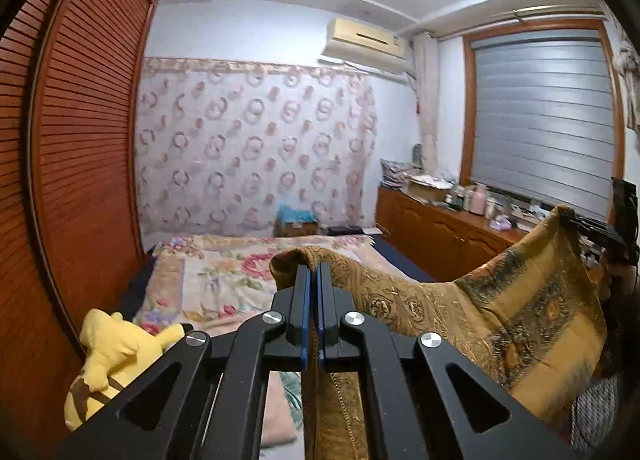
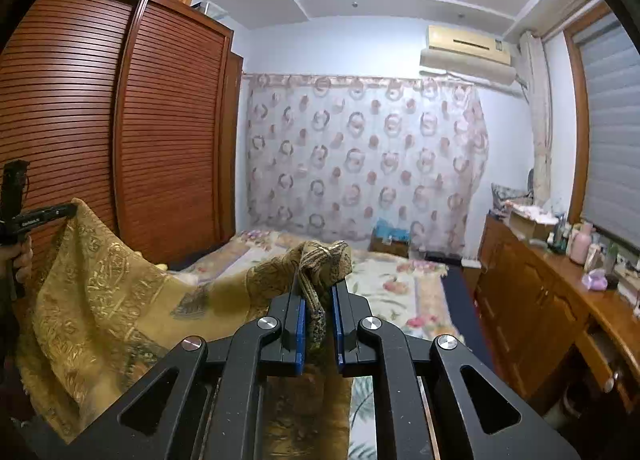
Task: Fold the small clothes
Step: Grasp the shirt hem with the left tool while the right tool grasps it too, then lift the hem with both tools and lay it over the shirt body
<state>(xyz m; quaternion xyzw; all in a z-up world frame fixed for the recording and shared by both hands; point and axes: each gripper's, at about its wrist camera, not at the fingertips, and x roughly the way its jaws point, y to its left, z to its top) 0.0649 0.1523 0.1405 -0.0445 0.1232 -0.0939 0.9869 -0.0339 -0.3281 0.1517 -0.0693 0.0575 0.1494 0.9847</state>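
A mustard-gold patterned cloth (image 1: pixel 520 312) hangs stretched in the air between my two grippers, above the bed. My left gripper (image 1: pixel 314 272) is shut on one corner of the cloth, which bunches over its fingertips. My right gripper (image 2: pixel 318 280) is shut on the other corner; a rolled edge of the cloth (image 2: pixel 120 300) sits between its blue pads. The right gripper also shows at the right edge of the left wrist view (image 1: pixel 600 236), and the left gripper at the left edge of the right wrist view (image 2: pixel 44 216).
A bed with a floral blanket (image 1: pixel 224 272) lies below and ahead. A yellow plush toy (image 1: pixel 108 360) sits at its near left. A slatted wooden wardrobe (image 2: pixel 120 120) stands on the left, a cluttered wooden cabinet (image 2: pixel 560 292) on the right.
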